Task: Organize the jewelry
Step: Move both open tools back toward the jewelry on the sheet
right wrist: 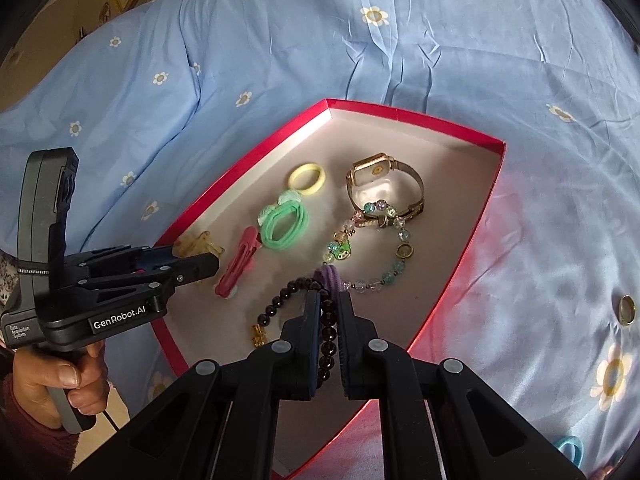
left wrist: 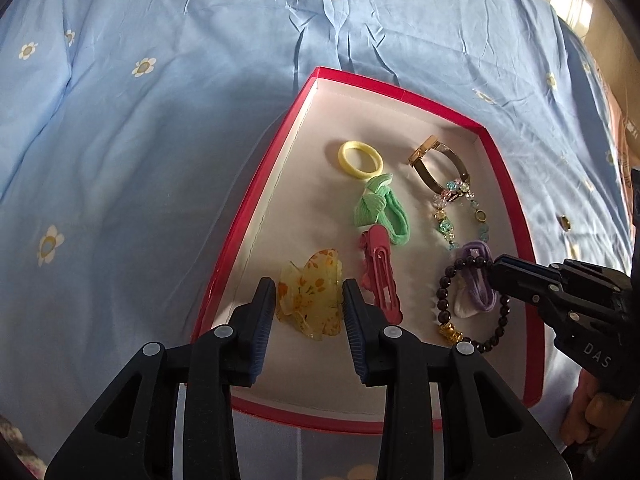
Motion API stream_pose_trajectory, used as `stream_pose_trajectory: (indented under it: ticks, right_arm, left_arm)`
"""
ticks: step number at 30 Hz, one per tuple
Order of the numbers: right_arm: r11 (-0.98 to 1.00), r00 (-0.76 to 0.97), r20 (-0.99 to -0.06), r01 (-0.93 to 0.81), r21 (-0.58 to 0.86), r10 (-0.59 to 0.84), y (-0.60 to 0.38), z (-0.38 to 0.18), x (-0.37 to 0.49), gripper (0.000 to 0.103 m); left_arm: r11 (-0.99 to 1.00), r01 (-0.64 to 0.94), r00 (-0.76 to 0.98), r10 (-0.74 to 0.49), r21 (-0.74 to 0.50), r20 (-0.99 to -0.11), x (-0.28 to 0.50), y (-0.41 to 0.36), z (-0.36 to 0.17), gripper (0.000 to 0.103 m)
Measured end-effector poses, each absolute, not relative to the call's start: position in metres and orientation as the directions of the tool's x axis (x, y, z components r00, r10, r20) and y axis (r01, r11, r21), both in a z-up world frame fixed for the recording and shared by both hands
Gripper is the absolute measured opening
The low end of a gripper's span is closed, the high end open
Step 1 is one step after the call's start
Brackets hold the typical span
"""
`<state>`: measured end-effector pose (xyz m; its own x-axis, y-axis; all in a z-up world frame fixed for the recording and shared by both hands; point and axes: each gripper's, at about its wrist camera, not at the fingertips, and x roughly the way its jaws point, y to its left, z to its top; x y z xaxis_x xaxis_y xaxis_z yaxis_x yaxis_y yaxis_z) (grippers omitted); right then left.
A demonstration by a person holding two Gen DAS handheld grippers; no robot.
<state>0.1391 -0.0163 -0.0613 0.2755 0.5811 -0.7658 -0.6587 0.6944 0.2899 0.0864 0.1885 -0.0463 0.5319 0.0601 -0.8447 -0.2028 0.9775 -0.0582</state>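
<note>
Jaws of your right gripper (right wrist: pixel 329 312) stand narrow, pinching the dark bead bracelet (right wrist: pixel 326 344) beside the purple hair tie (right wrist: pixel 330 276), inside the red box (right wrist: pixel 420 118). Your left gripper (left wrist: pixel 309 296) hovers wide apart around the yellow claw clip (left wrist: pixel 310 292), nothing gripped.

left gripper (right wrist: pixel 196 268) body, 8 o'clock in right view: "GenRobot.AI", small "Data Acquisition System" on its rear | right gripper (left wrist: pixel 498 272) body, 4 o'clock in left view: "DAS"
</note>
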Motion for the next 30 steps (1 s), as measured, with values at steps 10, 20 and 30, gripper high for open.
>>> stream_pose_trajectory:
  ticks: [10, 20, 30]
  right_arm:
    - [0.684, 0.268, -0.735, -0.643, 0.345, 0.622, -0.024, -0.054, 0.138, 0.036]
    - [0.701, 0.325, -0.688, -0.607, 0.374, 0.648, -0.062, -0.030, 0.129, 0.054]
    - [0.775, 0.418, -0.676, -0.499, 0.388, 0.607, -0.139, -0.018, 0.119, 0.063]
  left_arm:
    - [0.972, -0.222, 0.532, 0.057, -0.075, -0.845, 0.084, 0.188, -0.044, 0.052]
    - [0.965, -0.229, 0.579, 0.031, -0.126, -0.815, 0.071, 0.183, -0.026, 0.062]
    - [0.975, -0.140, 0.623, -0.048, -0.172, -0.781, 0.059, 0.140, -0.004, 0.066]
